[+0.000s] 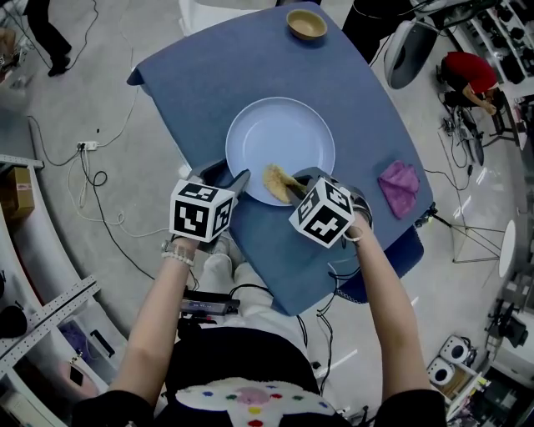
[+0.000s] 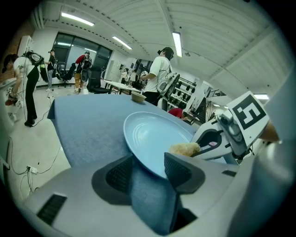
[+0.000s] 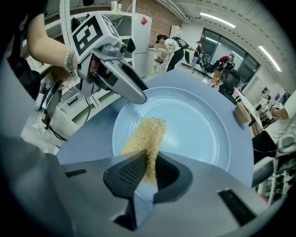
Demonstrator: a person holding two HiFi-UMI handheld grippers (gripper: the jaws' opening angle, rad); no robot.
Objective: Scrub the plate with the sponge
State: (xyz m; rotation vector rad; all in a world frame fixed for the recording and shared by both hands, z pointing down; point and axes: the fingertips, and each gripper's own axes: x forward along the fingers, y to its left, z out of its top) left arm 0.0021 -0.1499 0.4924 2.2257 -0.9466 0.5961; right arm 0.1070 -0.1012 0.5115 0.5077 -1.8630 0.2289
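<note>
A light blue plate lies in the middle of the blue-covered table. My right gripper is shut on a thin yellow sponge, which rests on the plate's near part. In the right gripper view the sponge runs from between the jaws onto the plate. My left gripper stands open at the plate's near left rim. In the left gripper view the plate's edge passes between the spread jaws of that gripper, with the sponge just to the right.
A small wooden bowl sits at the table's far edge. A purple cloth lies to the right of the plate. A power strip and cables lie on the floor to the left. People stand in the room behind.
</note>
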